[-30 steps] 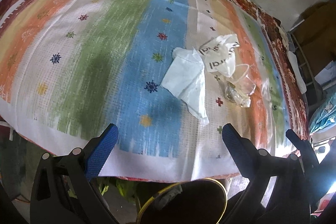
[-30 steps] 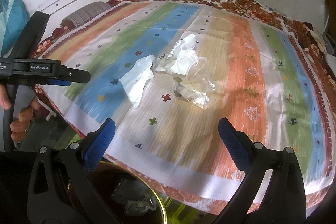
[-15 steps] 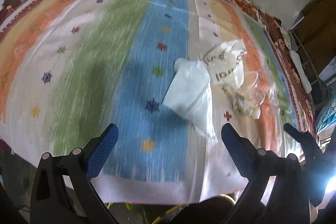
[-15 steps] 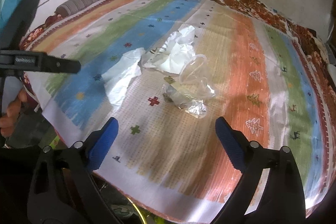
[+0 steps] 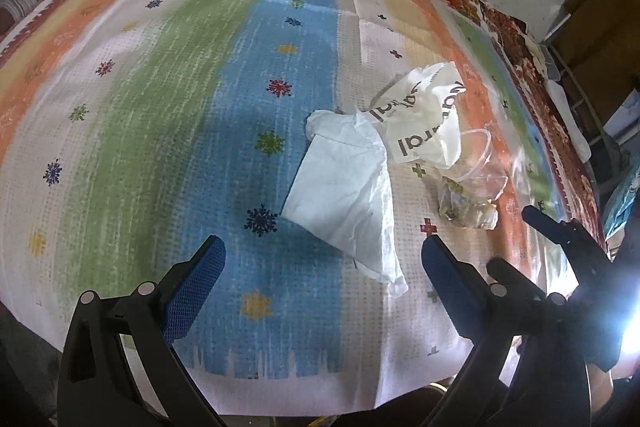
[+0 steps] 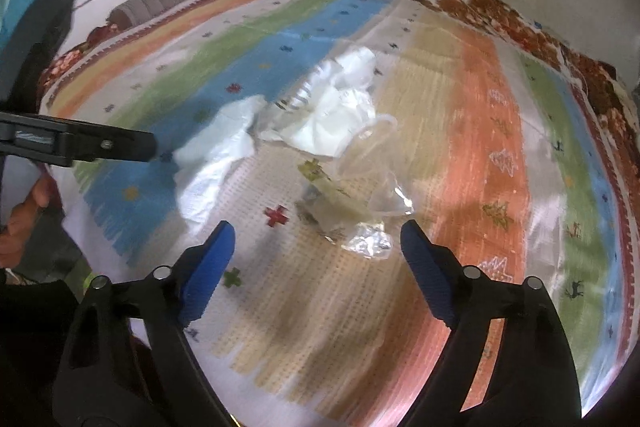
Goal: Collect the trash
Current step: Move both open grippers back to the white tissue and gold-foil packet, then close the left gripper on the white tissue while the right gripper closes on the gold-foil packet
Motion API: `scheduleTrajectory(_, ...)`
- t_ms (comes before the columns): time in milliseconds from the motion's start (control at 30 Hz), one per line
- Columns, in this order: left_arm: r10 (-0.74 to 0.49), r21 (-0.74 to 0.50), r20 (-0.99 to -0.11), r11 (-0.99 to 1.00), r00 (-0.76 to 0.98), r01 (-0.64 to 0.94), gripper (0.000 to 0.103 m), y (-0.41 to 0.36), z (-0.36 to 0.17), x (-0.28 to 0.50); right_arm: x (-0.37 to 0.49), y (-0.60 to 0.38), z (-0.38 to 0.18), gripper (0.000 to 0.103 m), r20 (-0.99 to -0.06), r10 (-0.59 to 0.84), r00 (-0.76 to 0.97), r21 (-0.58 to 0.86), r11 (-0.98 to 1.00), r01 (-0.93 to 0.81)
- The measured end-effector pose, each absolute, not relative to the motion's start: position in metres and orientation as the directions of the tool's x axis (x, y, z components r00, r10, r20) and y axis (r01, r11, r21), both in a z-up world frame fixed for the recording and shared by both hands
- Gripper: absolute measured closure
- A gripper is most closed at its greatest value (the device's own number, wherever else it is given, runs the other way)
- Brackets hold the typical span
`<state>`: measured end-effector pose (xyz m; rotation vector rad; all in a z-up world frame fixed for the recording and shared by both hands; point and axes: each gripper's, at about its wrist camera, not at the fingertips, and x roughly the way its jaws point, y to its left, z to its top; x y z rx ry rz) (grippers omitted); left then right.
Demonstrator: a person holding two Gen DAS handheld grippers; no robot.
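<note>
So the trash is all sitting in one little cluster on the striped bedspread point(image 5: 168, 115), roughly mid-bed toward the near edge. There's a white tissue point(image 5: 348, 195) lying flat across the blue stripe, a crumpled white bag with dark lettering point(image 5: 424, 123) touching its far corner, and just beside that a clear plastic cup point(image 5: 478, 163) tipped on its side. Right in front of the cup is a scrunched clear wrapper point(image 5: 466, 207) with something brownish inside; the right wrist view is pretty smeared, so it's hard to say what exactly that is.

The left gripper point(image 5: 324, 263) hangs over the near edge of the bed with its blue pads spread wide, nothing between them, and the lower tip of the tissue sits just ahead of the gap. The right gripper point(image 6: 318, 243) is angled down at the wrapper point(image 6: 352, 223) and cup point(image 6: 372, 147). Its jaws are closing, but the pads are apart from everything, and the wrapper lies just beyond the tips rather than between them.

In the right wrist view the left gripper pokes in from the left edge, with the person's fingers point(image 6: 24, 219) curled under it. A grey ribbed bolster point(image 6: 160, 1) lies at the far end of the bed against the wall.
</note>
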<state>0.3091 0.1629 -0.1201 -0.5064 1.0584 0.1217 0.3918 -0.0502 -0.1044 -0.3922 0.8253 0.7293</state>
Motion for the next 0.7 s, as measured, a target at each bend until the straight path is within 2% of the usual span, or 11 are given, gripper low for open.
scheduleTrajectory(267, -0.172, -0.364, -0.849, 0.876, 0.499, -0.316, 0.007, 0.16, -0.127, 0.318, 0.413, -0.057, -0.119, 0.041, -0.785, 0.471, 0.403, 0.069, 0.713, -0.698)
scheduleTrajectory(533, -0.179, -0.361, -0.845, 0.885, 0.503, -0.293, 0.01, 0.152, -0.133, 0.33, 0.419, -0.056, -0.13, 0.062, -0.801, 0.456, 0.388, 0.083, 0.726, -0.683)
scheduleTrajectory(600, -0.168, -0.342, -0.853, 0.895, 0.494, -0.286, 0.014, 0.149, -0.136, 0.332, 0.42, -0.056, -0.13, 0.067, -0.802, 0.456, 0.387, 0.089, 0.731, -0.677)
scheduleTrajectory(633, -0.167, -0.336, -0.857, 0.899, 0.487, -0.282, 0.016, 0.147, -0.138, 0.334, 0.42, -0.056, -0.131, 0.073, -0.802, 0.458, 0.384, 0.094, 0.731, -0.676)
scheduleTrajectory(700, -0.174, -0.332, -0.859, 0.905, 0.482, -0.267, 0.021, 0.143, -0.141, 0.335, 0.42, -0.056, -0.131, 0.076, -0.805, 0.453, 0.384, 0.093, 0.735, -0.672)
